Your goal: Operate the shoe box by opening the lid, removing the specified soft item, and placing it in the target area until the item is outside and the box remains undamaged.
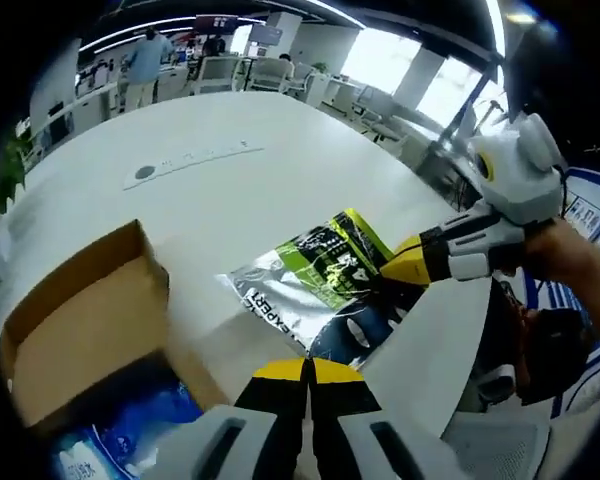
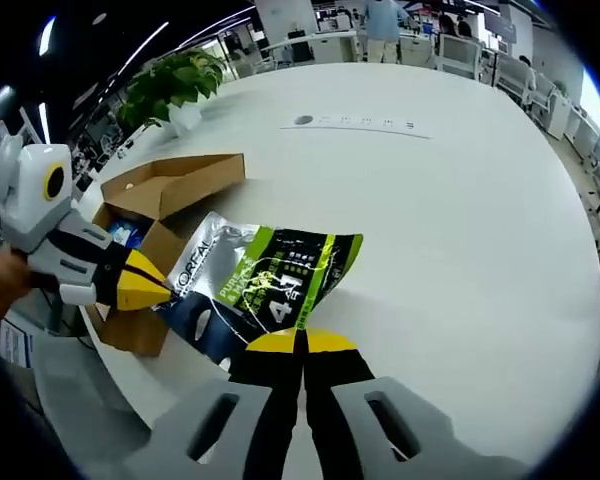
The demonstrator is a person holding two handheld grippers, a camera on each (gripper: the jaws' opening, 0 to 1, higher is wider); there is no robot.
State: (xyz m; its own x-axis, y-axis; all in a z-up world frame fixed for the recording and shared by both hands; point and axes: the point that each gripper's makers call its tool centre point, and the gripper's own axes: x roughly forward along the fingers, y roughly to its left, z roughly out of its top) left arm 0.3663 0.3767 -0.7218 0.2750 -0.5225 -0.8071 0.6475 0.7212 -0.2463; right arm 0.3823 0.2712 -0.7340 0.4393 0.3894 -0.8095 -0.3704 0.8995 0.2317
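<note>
A brown cardboard shoe box [image 1: 90, 320] [image 2: 180, 180] stands open on the white table [image 1: 280, 130], its lid flap raised and blue packets [image 1: 130, 430] inside. Beside it a soft silver, green and dark-blue bag [image 1: 300, 275] [image 2: 270, 275] lies flat on the table, outside the box. My right gripper [image 2: 300, 342] [image 1: 395, 270] is shut on one edge of the bag. My left gripper [image 1: 307, 368] [image 2: 158, 286] is shut, its yellow tips touching the bag's opposite corner next to the box; I cannot tell whether it pinches the bag.
The table's curved edge runs close behind both grippers. A grey cable strip [image 1: 185, 162] [image 2: 355, 123] sits mid-table. A potted plant [image 2: 175, 85] stands beyond the box. Chairs, desks and people [image 1: 145, 60] are far back.
</note>
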